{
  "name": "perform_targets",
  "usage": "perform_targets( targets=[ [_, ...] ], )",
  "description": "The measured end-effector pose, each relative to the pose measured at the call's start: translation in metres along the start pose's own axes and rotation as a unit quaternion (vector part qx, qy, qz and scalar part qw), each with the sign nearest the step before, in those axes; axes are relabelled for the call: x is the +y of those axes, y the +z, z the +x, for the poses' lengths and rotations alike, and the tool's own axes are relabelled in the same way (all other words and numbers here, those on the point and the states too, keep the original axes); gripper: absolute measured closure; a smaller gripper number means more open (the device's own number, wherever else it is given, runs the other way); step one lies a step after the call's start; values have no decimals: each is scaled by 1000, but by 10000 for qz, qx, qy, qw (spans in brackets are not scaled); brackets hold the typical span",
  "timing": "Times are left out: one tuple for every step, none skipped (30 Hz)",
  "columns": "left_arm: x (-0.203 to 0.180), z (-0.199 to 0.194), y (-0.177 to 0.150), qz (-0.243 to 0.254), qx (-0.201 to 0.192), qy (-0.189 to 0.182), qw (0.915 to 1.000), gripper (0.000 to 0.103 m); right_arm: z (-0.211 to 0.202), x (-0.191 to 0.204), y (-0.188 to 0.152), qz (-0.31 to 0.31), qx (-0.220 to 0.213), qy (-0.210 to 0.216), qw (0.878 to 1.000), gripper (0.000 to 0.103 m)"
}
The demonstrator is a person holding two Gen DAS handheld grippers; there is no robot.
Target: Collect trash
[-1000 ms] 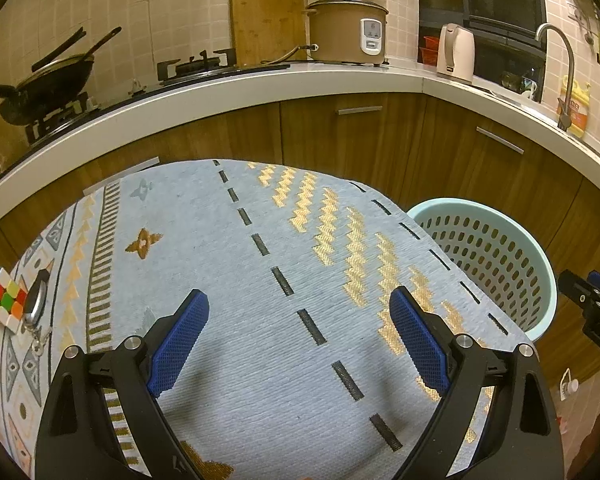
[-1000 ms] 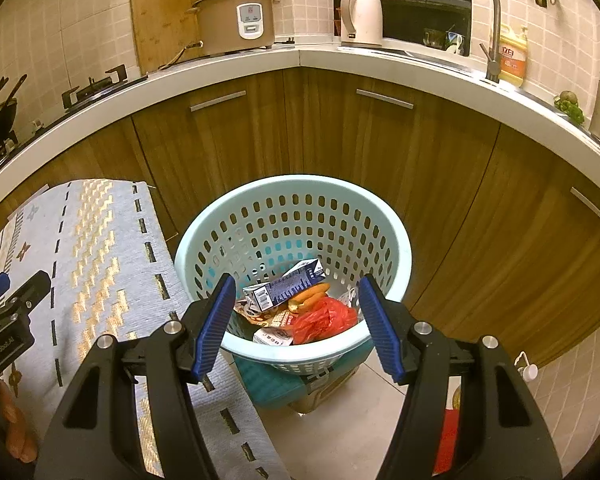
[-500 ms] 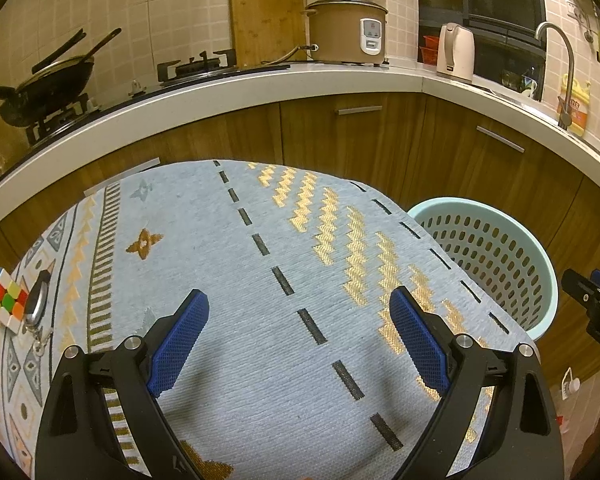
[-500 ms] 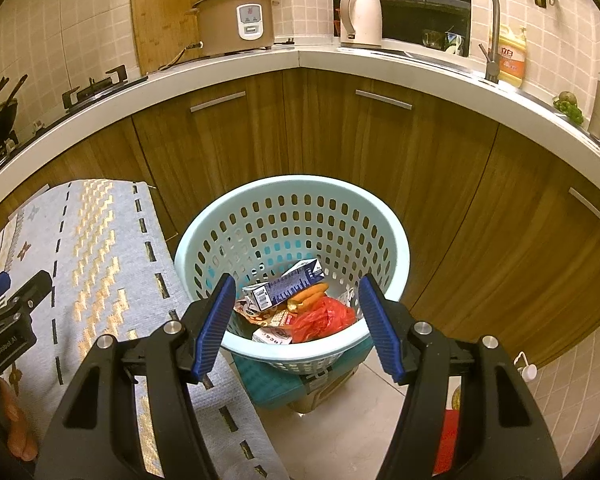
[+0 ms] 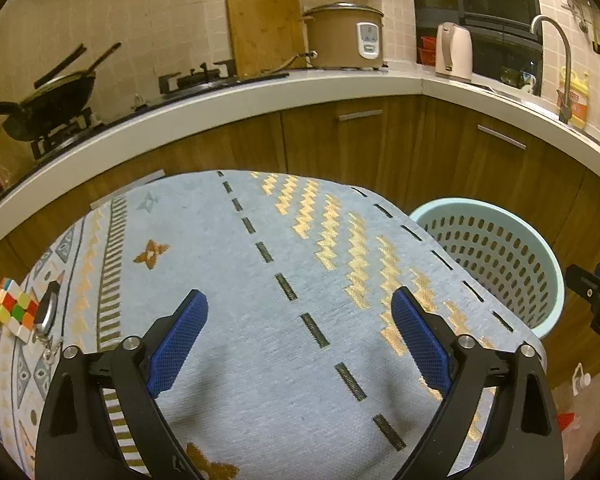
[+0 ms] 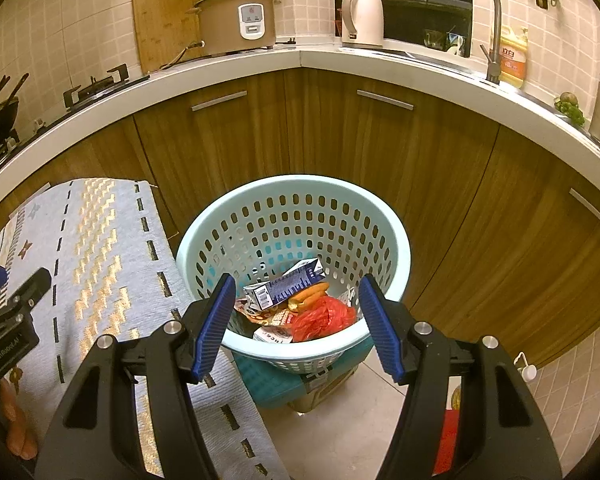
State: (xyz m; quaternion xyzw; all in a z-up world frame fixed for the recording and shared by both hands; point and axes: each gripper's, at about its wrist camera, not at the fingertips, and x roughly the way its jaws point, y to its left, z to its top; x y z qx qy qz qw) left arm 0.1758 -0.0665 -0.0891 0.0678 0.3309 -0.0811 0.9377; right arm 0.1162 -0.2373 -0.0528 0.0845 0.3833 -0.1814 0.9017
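Pale-green perforated basket (image 6: 384,240) holds a carton (image 6: 284,288) and red wrapper (image 6: 324,318).

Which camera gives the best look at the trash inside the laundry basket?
The right wrist view: it looks down into the basket at the milk carton and red plastic bag. The left wrist view shows only the basket's perforated wall.

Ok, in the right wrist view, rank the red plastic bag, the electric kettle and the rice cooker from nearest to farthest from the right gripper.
1. Red plastic bag: nearest, inside the basket just past the open right gripper.
2. Electric kettle and rice cooker: both far back on the counter, kettle at the corner, cooker to its left; too close to call.
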Motion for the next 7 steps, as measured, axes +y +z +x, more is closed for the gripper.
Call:
perform_targets(
  targets=[
    [0,0,1,4,21,-8,10000,11,-1,0,1,1,-2,8,10000,43],
    [0,-2,1,6,32,11,10000,11,-2,0,2,1,-8,15,10000,43],
    [1,-3,2,-11,72,-2,10000,11,-3,1,2,-3,-18,18,10000,43],
    [3,-5,3,-76,132,-50,9999,11,-5,1,4,-11,-30,28,10000,43],
    [5,-6,3,-149,167,-75,9997,11,-7,2,5,-21,-54,32,10000,43],
    [8,-9,2,-218,202,-73,9995,11,-9,3,5,-27,-72,38,10000,43],
    [9,-11,1,-230,207,-74,9995,11,-11,4,6,-34,-88,45,9999,43]
  ],
)
